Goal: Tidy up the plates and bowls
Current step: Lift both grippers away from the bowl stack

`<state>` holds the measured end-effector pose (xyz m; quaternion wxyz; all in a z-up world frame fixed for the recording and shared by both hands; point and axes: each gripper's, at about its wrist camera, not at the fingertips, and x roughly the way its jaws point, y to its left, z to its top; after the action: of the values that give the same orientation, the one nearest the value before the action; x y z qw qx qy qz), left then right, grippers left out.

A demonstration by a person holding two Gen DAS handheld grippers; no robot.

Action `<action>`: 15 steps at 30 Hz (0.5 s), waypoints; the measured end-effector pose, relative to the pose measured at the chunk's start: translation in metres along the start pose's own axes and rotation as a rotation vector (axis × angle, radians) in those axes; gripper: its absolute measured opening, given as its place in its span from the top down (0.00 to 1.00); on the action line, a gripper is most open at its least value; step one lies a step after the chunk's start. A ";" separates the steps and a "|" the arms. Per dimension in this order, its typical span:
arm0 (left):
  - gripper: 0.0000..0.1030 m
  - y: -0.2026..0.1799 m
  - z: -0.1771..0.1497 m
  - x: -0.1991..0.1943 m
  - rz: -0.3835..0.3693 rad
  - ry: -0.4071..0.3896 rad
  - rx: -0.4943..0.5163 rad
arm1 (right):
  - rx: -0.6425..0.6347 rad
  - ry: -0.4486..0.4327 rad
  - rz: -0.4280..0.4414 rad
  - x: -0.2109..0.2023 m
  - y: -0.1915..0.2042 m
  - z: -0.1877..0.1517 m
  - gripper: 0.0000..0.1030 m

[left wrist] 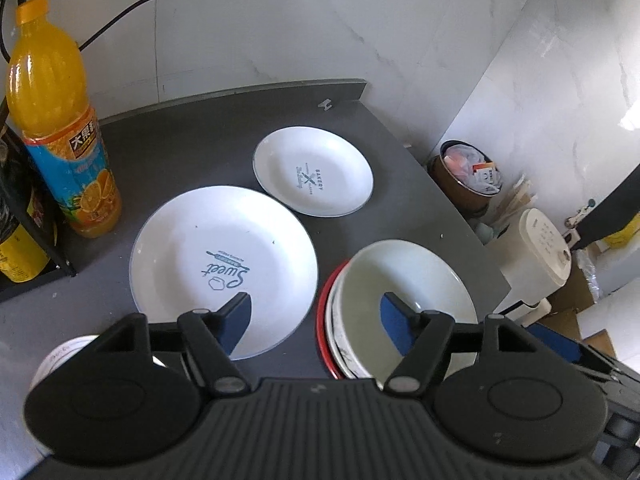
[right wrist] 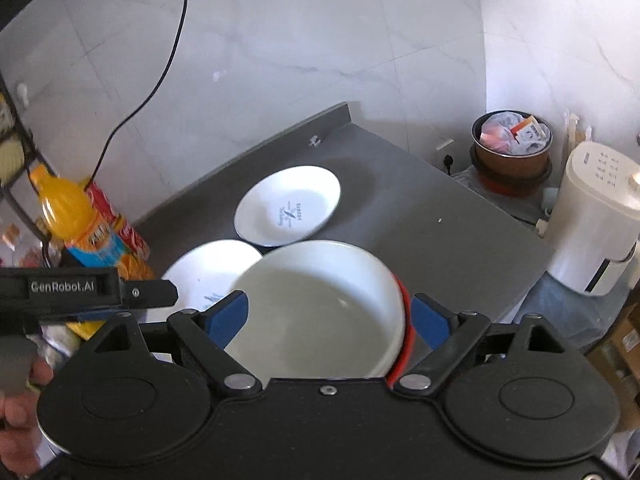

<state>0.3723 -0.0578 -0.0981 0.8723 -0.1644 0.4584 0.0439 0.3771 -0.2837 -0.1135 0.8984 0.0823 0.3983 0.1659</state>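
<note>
Both claws are wide open and hold nothing. The left gripper hangs over the gap between the big plate and the bowl stack. The right gripper hangs right over the white bowl, which sits on top of the stack with a red rim peeking out under it. The big plate lies flat just left of the stack on the gray counter. The small plate lies farther back. An orange juice bottle stands at the far left.
</note>
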 end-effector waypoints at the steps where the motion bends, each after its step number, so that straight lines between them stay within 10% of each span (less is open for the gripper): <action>1: 0.33 0.003 0.002 -0.001 0.001 -0.002 0.014 | 0.007 -0.005 0.000 0.000 0.005 -0.001 0.15; 15: 0.32 0.064 0.015 -0.007 -0.015 -0.016 0.020 | 0.065 -0.002 0.047 0.012 0.059 -0.026 0.14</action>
<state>0.3659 0.0077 -0.1002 0.8779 -0.1585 0.4505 0.0341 0.3518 -0.2238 -0.1224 0.8915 0.1210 0.4006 0.1737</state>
